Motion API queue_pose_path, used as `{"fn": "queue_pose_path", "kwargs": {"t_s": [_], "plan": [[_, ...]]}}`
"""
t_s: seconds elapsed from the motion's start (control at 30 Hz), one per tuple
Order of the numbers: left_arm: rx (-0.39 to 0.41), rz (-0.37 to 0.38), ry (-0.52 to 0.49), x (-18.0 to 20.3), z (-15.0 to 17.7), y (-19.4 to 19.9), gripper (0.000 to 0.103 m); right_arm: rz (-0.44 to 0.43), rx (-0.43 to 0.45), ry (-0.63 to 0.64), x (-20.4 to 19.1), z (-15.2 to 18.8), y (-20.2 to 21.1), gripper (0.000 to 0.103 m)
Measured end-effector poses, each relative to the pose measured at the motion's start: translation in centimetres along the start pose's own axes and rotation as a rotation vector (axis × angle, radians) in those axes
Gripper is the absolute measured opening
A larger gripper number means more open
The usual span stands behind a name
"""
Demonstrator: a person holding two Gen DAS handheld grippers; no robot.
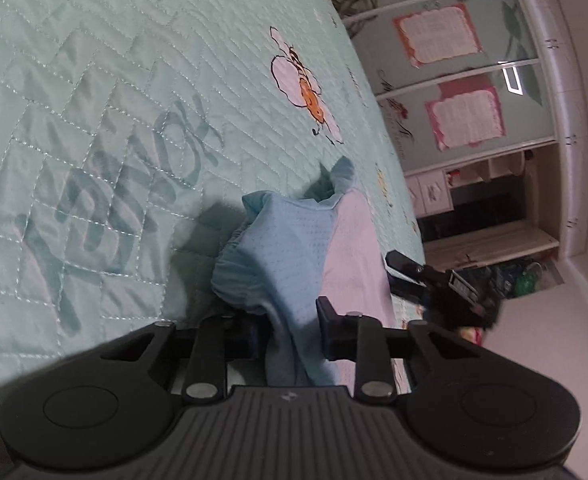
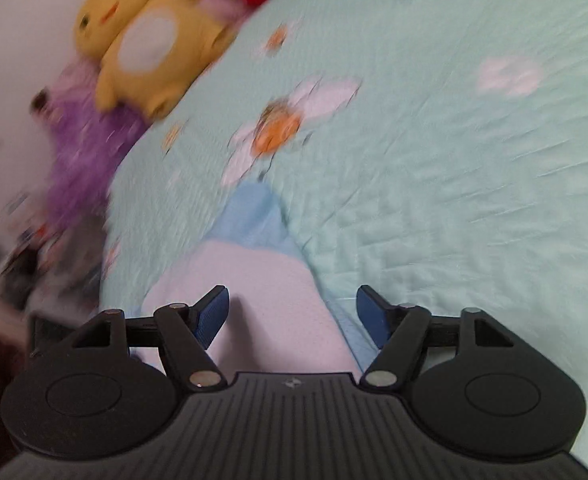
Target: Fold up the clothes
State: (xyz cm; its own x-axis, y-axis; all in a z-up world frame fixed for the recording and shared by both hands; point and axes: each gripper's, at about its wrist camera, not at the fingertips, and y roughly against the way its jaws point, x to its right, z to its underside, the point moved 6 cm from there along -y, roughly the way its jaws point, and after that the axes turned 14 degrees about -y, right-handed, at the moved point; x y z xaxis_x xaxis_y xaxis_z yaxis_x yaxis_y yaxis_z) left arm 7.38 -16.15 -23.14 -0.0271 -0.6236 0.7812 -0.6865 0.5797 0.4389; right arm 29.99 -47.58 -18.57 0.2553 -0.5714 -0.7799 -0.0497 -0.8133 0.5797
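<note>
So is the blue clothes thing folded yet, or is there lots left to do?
Not folded yet. Done: the left gripper has pinched the blue garment, bunched up off the green bedspread. In hand: the right gripper, jaws open, sits over the garment's pale part. Left: every fold; no neat crease shows.

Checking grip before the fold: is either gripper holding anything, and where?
Left gripper pinches the blue garment at a bunched edge. Right gripper is open, holding nothing.

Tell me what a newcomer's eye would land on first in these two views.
In the left wrist view, the light blue garment bunched between the left gripper fingers, lifted off the mint quilted bedspread with its bee prints. In the blurred right wrist view, the yellow plush toy at upper left, beyond the open right gripper.
</note>
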Motion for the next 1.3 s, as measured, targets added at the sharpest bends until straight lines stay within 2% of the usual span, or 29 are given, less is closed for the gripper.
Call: {"fn": "queue_pose_path", "kwargs": {"t_s": [0.23, 0.27, 0.3, 0.37, 0.4, 0.47, 0.6, 0.7, 0.77, 0.87, 1.0, 1.1, 1.2, 1.3], "plan": [[-0.038, 0.02, -0.07, 0.4, -0.3, -0.5, 0.026, -0.19, -0.283, 0.08, -2.8, -2.1, -5.9, 0.071], [-0.044, 0.023, -0.08, 0.4, -0.4, -0.5, 0.026, -0.198, -0.301, 0.091, -3.1, -2.1, -6.5, 0.064], [-0.049, 0.026, -0.089, 0.5, -0.4, -0.6, 0.026, -0.206, -0.319, 0.102, -3.5, -2.1, -7.0, 0.047], [-0.06, 0.032, -0.109, 0.6, -0.5, -0.7, 0.025, -0.185, -0.318, 0.119, -3.7, -1.7, -7.7, 0.023], [-0.066, 0.035, -0.119, 0.6, -0.6, -0.8, 0.023, -0.17, -0.297, 0.129, -4.1, -1.4, -7.6, 0.022], [-0.075, 0.041, -0.141, 0.7, -0.7, -0.9, 0.012, -0.143, -0.229, 0.154, -5.2, -0.4, -6.8, 0.018], [-0.072, 0.066, -0.26, 2.3, -1.5, -0.8, 0.007, -0.106, -0.043, 0.201, -8.6, 1.4, -3.1, 0.014], [-0.036, 0.16, -0.336, 4.6, -3.3, 0.0, 0.006, -0.097, 0.148, 0.216, -12.0, 4.0, 1.5, 0.014], [-0.01, 0.269, -0.398, 6.8, -5.1, 1.0, 0.006, -0.086, 0.285, 0.212, -14.1, 5.8, 4.6, 0.013], [0.005, 0.421, -0.548, 10.7, -7.6, 3.4, 0.006, -0.1, 0.504, 0.167, -17.0, 9.5, 8.8, 0.013], [-0.002, 0.52, -0.688, 14.3, -11.1, 6.7, 0.006, -0.171, 0.715, 0.103, -20.9, 14.6, 12.1, 0.013], [-0.043, 0.583, -0.725, 15.8, -15.0, 8.6, 0.006, -0.258, 0.786, 0.032, -22.6, 16.7, 13.2, 0.013], [-0.087, 0.606, -0.75, 16.0, -18.8, 9.3, 0.006, -0.318, 0.805, -0.018, -23.4, 17.2, 12.9, 0.013], [-0.154, 0.571, -0.76, 15.6, -20.3, 5.9, 0.006, -0.292, 0.818, -0.056, -22.7, 16.1, 11.3, 0.013]]}}
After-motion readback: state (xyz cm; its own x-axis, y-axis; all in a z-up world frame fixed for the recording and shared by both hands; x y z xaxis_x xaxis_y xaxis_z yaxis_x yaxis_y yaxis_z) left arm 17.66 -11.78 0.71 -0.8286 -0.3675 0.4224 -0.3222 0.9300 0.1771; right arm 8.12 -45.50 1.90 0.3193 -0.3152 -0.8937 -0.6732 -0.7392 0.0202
